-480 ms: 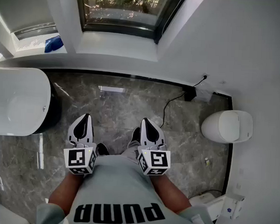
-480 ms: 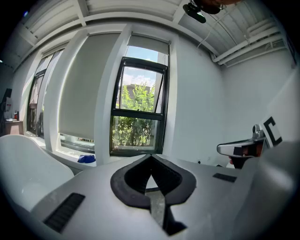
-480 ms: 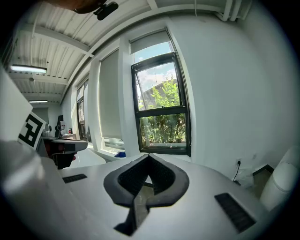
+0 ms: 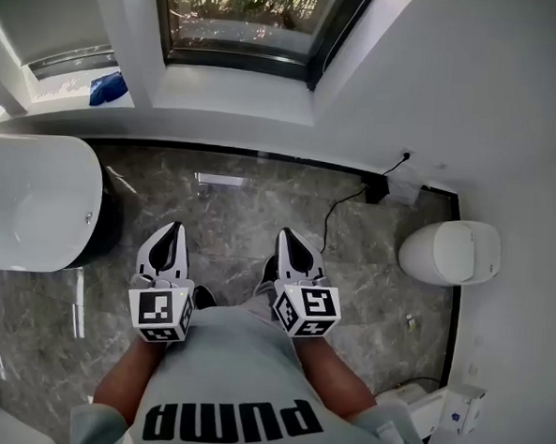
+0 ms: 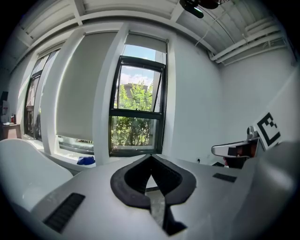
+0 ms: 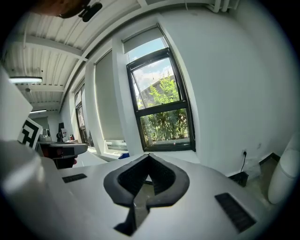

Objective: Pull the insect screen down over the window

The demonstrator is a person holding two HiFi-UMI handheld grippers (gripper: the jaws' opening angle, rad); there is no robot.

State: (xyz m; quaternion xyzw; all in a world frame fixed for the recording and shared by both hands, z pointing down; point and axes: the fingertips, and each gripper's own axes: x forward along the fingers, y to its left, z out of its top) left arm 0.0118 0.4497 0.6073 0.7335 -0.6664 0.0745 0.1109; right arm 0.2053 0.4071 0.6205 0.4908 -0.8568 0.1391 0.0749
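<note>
The dark-framed window [image 4: 262,23] is ahead of me in the white wall, with green trees behind its glass. In the left gripper view the window [image 5: 138,112] stands uncovered, with a pale rolled screen [image 5: 146,43] at its top. The right gripper view shows the same window [image 6: 161,108] and screen [image 6: 140,43]. My left gripper [image 4: 171,236] and right gripper [image 4: 285,239] are held side by side at waist height, well short of the window. Both are shut with nothing between their jaws. The tips meet in the left gripper [image 5: 151,157] and in the right gripper [image 6: 149,156].
A white rounded tub [image 4: 35,202] stands at the left, and a white toilet-like fixture [image 4: 450,252] at the right. A black cable and plug [image 4: 374,187] lie by the wall. A blue cloth [image 4: 108,89] rests on the neighbouring sill. The floor [image 4: 231,214] is grey marble.
The right gripper has edged slightly forward and left. The left gripper has hardly moved. Both stay shut.
</note>
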